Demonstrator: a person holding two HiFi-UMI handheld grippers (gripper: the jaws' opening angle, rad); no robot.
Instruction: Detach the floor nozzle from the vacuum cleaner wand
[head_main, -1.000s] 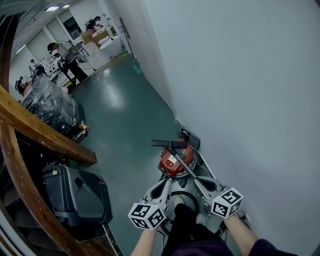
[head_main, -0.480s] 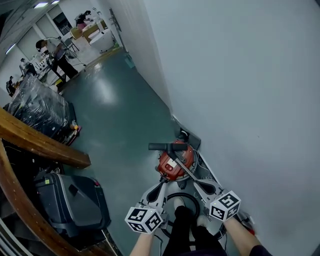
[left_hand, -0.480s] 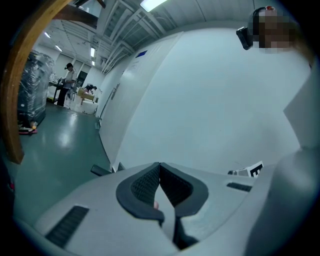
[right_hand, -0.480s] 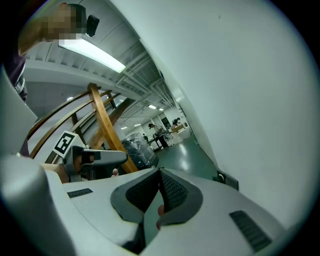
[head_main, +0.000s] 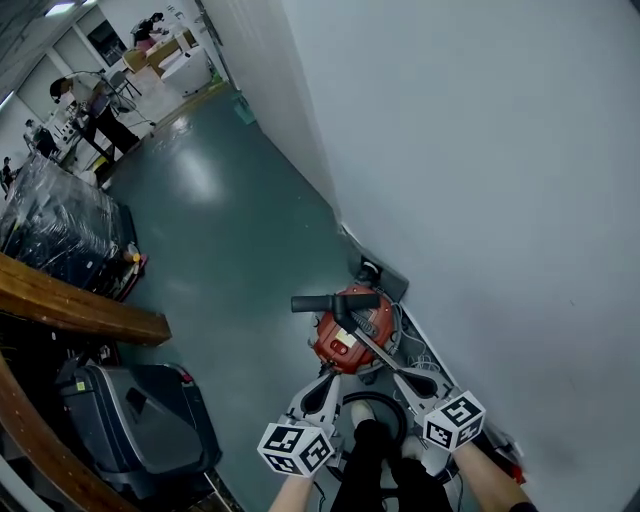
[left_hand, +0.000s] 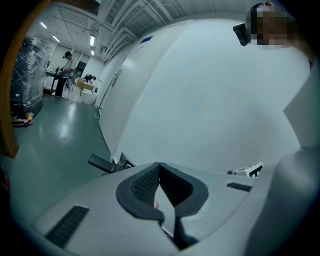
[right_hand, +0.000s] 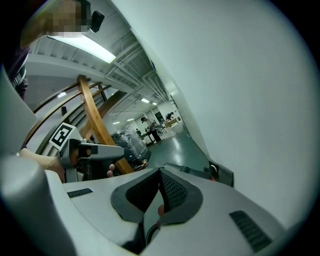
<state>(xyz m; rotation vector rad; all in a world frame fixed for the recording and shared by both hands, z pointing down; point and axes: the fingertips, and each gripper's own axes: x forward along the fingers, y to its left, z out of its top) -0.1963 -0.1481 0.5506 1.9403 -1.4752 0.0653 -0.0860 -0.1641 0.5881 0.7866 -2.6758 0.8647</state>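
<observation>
A red canister vacuum stands on the green floor at the foot of the white wall. It has a black handle bar on top, also seen in the left gripper view. A silver wand slants from it toward me, and a black hose loops below. A dark flat piece, perhaps the floor nozzle, lies against the wall. My left gripper and right gripper hover just short of the vacuum, both shut and holding nothing. The shut jaws also show in the left and right gripper views.
The white wall runs close along the right. At left are a wooden beam, a black case and a wrapped pallet. People stand at tables far back. My legs are between the grippers.
Both grippers have sunk and come closer to the vacuum, staying shut. My view has tipped further down along the wall.
</observation>
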